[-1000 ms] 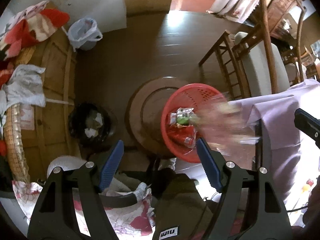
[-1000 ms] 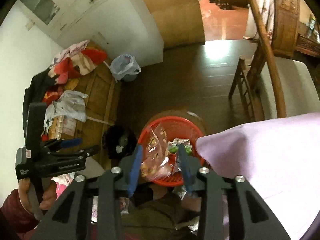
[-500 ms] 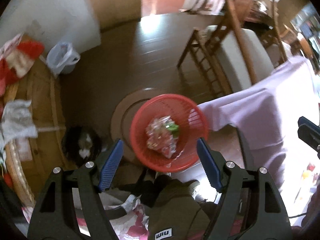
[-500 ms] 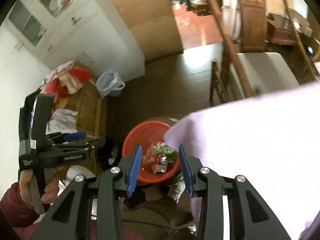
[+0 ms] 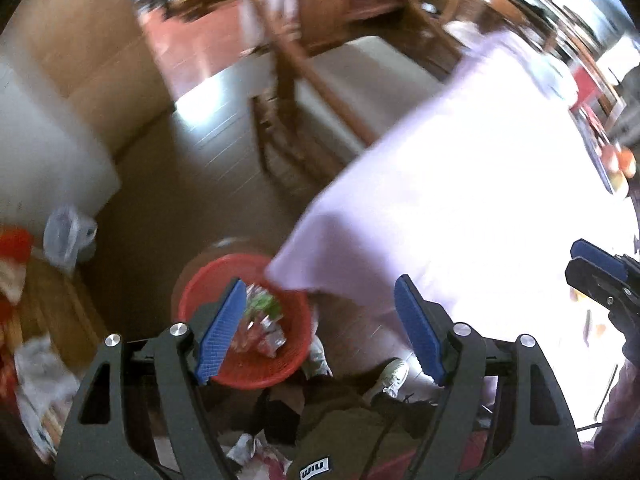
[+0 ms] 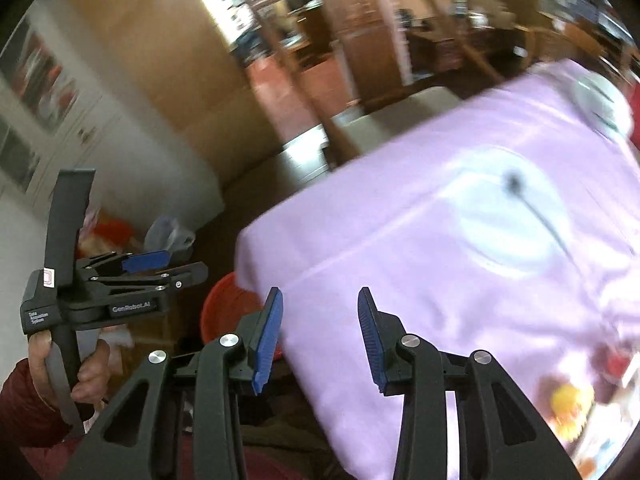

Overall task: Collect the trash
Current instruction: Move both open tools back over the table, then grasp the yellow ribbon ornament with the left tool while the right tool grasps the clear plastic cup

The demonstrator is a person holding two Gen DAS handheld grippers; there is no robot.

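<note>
Below both empty, parted grippers, red basket [image 5: 208, 292] holds crumpled wrappers [image 5: 262, 328].

You've got heavy motion blur past both tools; only the fingers [image 5: 416, 334] stay sharp. Glare whitens the tablecloth [image 5: 460, 200] ahead-right, and fisheye edges darken.

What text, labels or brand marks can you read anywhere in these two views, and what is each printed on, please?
"GenRobot.AI": on the side of the left gripper, seen from the right wrist view.
Small white print on that gripper's rear block, perhaps "Data Acquisition System": too small to be sure.
Upside-down logo tag on the person's dark clothing: not legible.
Wrappers in the red basket: too blurred.
</note>
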